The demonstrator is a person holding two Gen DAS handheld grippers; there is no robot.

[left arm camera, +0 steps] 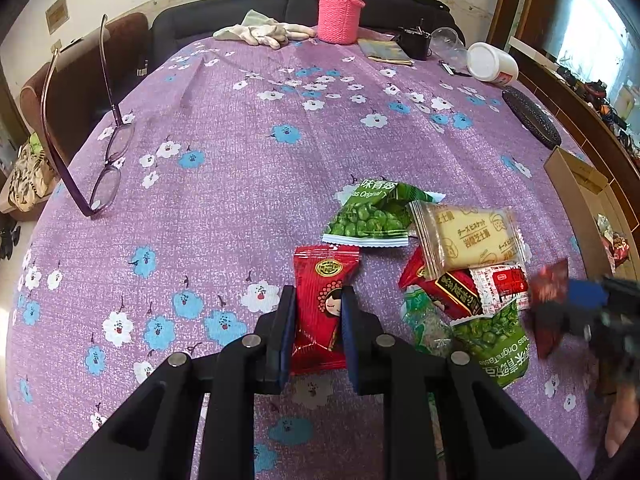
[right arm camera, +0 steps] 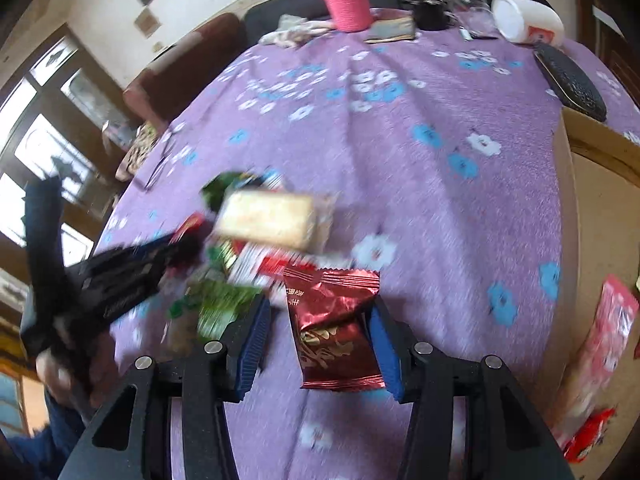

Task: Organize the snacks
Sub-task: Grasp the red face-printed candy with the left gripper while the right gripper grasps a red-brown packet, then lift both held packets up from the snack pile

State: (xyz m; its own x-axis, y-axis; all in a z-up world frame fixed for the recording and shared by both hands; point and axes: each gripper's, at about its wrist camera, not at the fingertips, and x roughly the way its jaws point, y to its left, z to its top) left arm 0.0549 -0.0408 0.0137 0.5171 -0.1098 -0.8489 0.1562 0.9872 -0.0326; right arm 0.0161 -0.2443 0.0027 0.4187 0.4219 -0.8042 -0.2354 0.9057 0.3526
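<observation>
My left gripper (left arm camera: 317, 296) is shut on a red snack packet with a cartoon girl (left arm camera: 326, 276), which lies on the purple flowered tablecloth (left arm camera: 240, 160). To its right is a pile of snacks: green pea packets (left arm camera: 368, 220), a cheese biscuit packet (left arm camera: 468, 236) and red packets (left arm camera: 452, 288). My right gripper (right arm camera: 320, 304) stands open around a dark red foil packet (right arm camera: 336, 320); the packet touches the right pad and a gap shows at the left pad. In the left wrist view that gripper (left arm camera: 580, 304) is a blur at the right edge.
A cardboard box (left arm camera: 580, 184) sits at the table's right edge, with a pink packet (right arm camera: 608, 332) inside. Eyeglasses (left arm camera: 104, 176) lie at the left. At the far end are a pink bottle (left arm camera: 340, 12), white gloves (left arm camera: 264, 34), a tipped white cup (left arm camera: 490, 62) and a black case (left arm camera: 530, 118).
</observation>
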